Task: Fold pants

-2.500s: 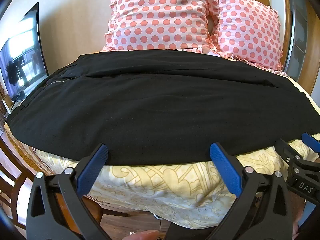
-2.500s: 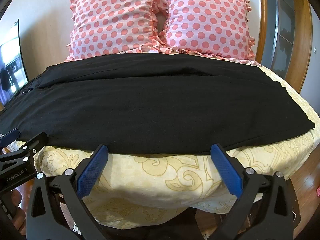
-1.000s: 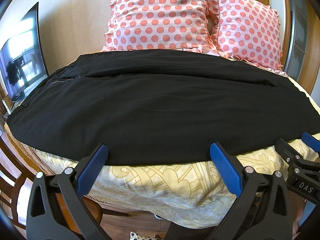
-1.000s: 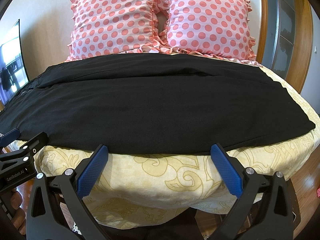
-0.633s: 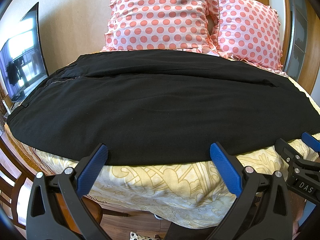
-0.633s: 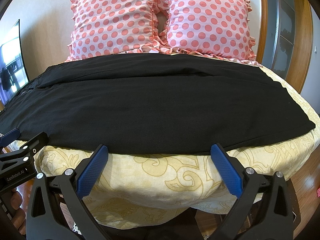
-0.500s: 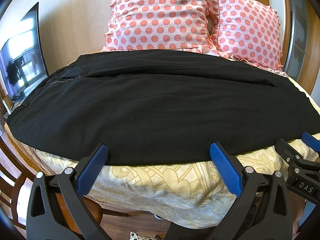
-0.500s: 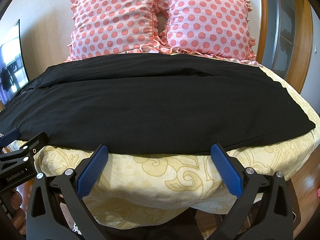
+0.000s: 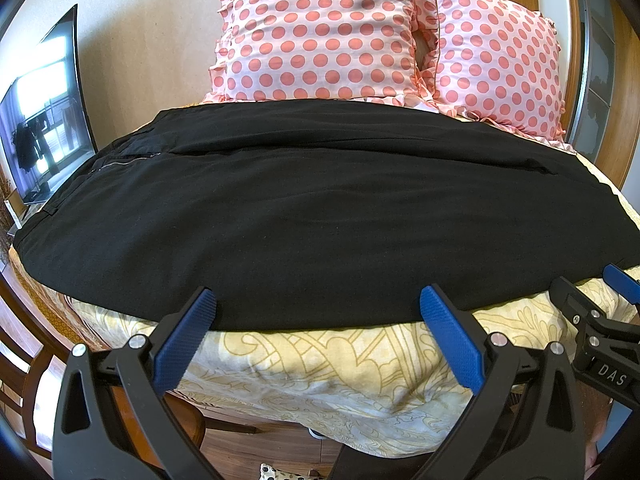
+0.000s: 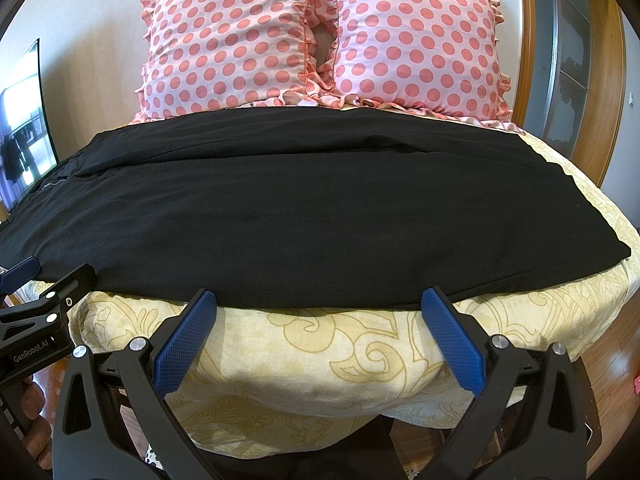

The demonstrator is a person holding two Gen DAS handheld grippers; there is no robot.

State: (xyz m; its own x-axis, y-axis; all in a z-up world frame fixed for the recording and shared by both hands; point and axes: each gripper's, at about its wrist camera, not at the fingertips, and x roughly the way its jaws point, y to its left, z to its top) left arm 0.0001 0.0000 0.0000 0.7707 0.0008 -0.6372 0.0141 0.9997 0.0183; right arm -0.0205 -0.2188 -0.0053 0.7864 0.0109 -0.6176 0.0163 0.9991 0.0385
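Note:
Black pants (image 9: 312, 216) lie spread flat across the bed, waistband and zip at the left, leg ends at the right; they also show in the right wrist view (image 10: 312, 208). My left gripper (image 9: 316, 308) is open and empty, its blue fingertips at the pants' near edge. My right gripper (image 10: 318, 306) is open and empty, also at the near edge, further right along the legs. The right gripper shows at the left wrist view's right edge (image 9: 600, 312), and the left gripper at the right wrist view's left edge (image 10: 44, 296).
The bed has a yellow patterned cover (image 10: 320, 356). Two pink polka-dot pillows (image 10: 320, 40) stand at the headboard behind the pants. A screen (image 9: 44, 120) stands at the left. A wooden chair (image 9: 24, 380) and wood floor are below the bed's near edge.

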